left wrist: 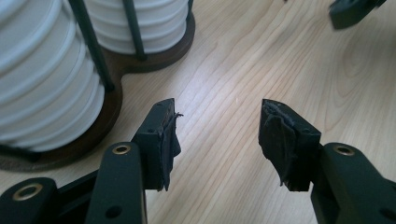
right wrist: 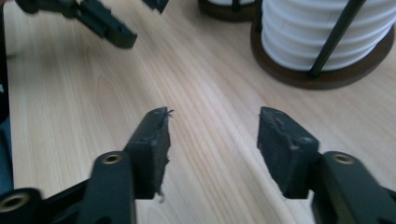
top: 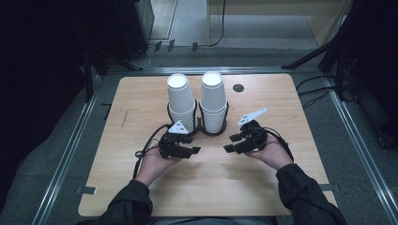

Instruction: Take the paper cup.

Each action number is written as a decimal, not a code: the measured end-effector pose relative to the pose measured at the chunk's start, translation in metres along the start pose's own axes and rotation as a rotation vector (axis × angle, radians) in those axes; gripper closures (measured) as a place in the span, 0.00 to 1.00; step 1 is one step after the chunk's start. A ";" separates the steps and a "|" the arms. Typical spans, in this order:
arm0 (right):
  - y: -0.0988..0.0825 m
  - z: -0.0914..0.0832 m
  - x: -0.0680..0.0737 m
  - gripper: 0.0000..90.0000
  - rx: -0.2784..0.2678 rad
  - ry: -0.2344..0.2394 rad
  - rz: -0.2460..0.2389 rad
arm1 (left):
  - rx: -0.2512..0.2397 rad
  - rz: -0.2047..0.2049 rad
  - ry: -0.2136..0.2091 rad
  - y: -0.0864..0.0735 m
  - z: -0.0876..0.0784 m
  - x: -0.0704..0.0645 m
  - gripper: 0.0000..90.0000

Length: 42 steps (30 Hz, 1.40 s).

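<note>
This looks like a lab or recording studio set up for handling trials, not a home. A plain light-wood bench point(top: 211, 187) stands alone on grey carpeted floor point(top: 56, 159), with metal rails point(top: 70, 150) running along the floor on both sides. Black stand legs point(top: 309, 56) and loose cables point(top: 319, 93) sit at the dim edges, and dark equipment point(top: 136, 23) stands at the back left. On the bench, two stacks of white paper cups point(top: 213, 101) stand in a dark wire holder point(top: 202, 126).
</note>
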State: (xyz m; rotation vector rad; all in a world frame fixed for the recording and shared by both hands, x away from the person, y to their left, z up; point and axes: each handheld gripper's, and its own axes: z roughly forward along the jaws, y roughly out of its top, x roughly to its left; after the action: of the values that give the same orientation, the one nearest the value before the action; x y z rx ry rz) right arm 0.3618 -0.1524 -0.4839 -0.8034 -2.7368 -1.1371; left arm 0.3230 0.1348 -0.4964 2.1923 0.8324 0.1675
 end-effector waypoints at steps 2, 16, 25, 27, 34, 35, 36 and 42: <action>-0.002 0.000 0.001 0.50 0.012 -0.005 -0.007 | -0.005 0.007 0.002 0.002 0.000 -0.001 0.52; -0.013 -0.014 0.003 0.45 -0.006 -0.041 0.019 | -0.020 0.037 -0.015 0.017 0.005 -0.002 0.59; -0.017 -0.019 0.003 0.43 -0.013 -0.064 0.016 | -0.025 0.052 0.021 0.025 0.003 -0.003 0.70; -0.017 -0.020 0.003 0.43 -0.014 -0.061 0.016 | -0.028 0.058 0.021 0.027 0.003 -0.004 0.74; -0.008 -0.024 0.006 0.43 -0.030 -0.102 -0.014 | -0.076 0.032 0.022 0.035 0.005 -0.001 0.94; -0.006 -0.024 0.006 0.42 -0.037 -0.099 -0.019 | -0.077 0.024 0.023 0.036 0.006 0.000 0.97; -0.004 -0.025 0.006 0.42 -0.038 -0.099 -0.020 | -0.073 0.018 0.017 0.037 0.007 0.001 0.97; 0.007 -0.029 0.004 0.42 -0.033 -0.096 -0.031 | -0.067 -0.008 0.005 0.049 0.010 0.003 0.98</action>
State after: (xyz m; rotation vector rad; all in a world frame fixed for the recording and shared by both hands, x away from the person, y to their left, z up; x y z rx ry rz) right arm 0.3578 -0.1663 -0.4570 -0.8436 -2.8246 -1.1832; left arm 0.3541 0.1062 -0.4688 2.1270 0.8264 0.1947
